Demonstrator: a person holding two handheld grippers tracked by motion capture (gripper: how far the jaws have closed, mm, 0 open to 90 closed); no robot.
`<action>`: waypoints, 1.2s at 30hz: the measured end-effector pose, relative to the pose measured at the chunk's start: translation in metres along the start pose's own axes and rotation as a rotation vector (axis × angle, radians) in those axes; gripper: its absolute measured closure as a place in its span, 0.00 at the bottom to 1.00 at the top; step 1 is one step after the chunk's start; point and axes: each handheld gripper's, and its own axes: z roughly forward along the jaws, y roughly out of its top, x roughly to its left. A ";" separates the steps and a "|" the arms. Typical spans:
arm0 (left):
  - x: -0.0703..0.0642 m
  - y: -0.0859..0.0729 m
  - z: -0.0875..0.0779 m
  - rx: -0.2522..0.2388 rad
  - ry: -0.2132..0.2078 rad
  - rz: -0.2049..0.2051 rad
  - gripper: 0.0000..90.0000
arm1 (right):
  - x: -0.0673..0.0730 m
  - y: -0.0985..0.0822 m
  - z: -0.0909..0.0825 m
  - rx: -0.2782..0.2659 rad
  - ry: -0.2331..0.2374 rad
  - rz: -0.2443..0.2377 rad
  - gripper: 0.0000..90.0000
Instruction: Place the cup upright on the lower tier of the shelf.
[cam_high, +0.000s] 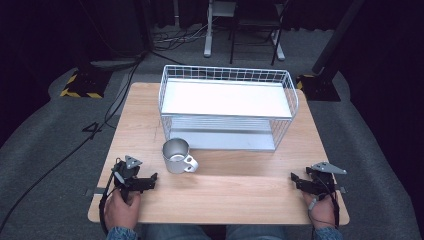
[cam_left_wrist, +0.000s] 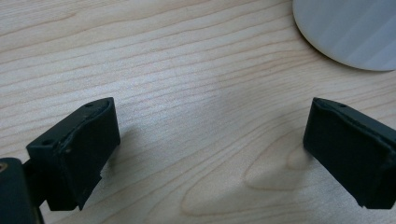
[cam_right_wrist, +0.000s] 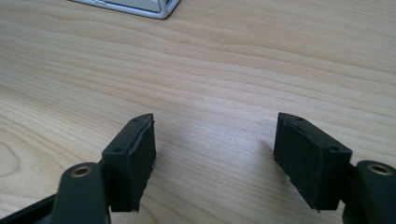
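Both grippers rest wide open, empty, on the pale wooden table (cam_high: 225, 187). The left gripper (cam_high: 148, 181) should probably approach the handled steel mug (cam_high: 177, 156) at one o'clock squarely; the right gripper (cam_high: 296, 180) waits.

I see surface (cam_high: 225, 192): pale wood, clear grain, smooth, faint sheen under light. Mug (cam_high: 177, 156): brushed metal, dull silver, matt. Rack (cam_high: 227, 107): thin white wire, coated look; shelves flat, white, smooth. Left tool (cam_left_wrist: 210, 144) and right tool (cam_right_wrist: 215, 158): black, matt, plastic look; inner pad faces slightly rough. Floor (cam_high: 50, 130): grey carpet, coarse.
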 end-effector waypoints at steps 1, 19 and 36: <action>0.000 0.000 0.000 0.000 0.000 0.000 0.05 | 0.000 0.000 0.000 0.000 0.000 0.000 0.34; 0.000 0.000 0.000 0.000 0.000 0.000 0.05 | 0.001 0.000 0.000 0.001 -0.001 0.002 0.33; 0.000 0.000 0.000 0.000 0.001 0.000 0.05 | 0.019 0.016 -0.018 -0.052 0.105 -0.003 0.36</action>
